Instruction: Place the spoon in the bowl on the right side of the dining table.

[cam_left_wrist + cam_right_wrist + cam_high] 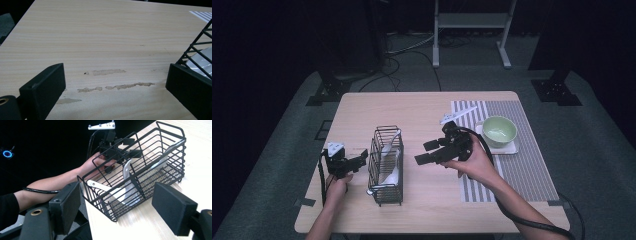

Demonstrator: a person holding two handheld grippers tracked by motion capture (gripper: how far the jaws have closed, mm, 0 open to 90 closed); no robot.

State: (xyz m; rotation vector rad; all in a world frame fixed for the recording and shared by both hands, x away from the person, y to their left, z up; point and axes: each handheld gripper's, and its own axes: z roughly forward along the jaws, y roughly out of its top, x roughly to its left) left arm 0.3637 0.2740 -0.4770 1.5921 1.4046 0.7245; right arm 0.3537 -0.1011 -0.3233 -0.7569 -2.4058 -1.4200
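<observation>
Near the middle of the wooden worktop (427, 115), a little left of centre: black wire basket (386, 165), upright, long side running near to far. Inside it, white spoons (127, 187) leaning against the wires, handles up; exact count hard to tell. Just left of the basket, left gripper (358, 161), low over the worktop, jaws wide apart and empty, right jaw close against the basket's wire wall, touching or not impossible to tell. Worn pale patches (110, 72) on the wood between those jaws in the left gripper view. Behind it, left hand (336, 187) on the grip, grey three-cornered plate on top. To the right of the basket, right gripper (427, 152), raised above the worktop and aimed left at the basket, jaws wide, holding nothing, basket framed between them in the right gripper view but apart from them. Right hand (472, 162) wrapped round its body, black cable trailing back along the forearm. Farther right, striped grey placemat (532, 165) flat on the worktop; on its far part, green bowl (499, 131) standing on a white square coaster (512, 148).
</observation>
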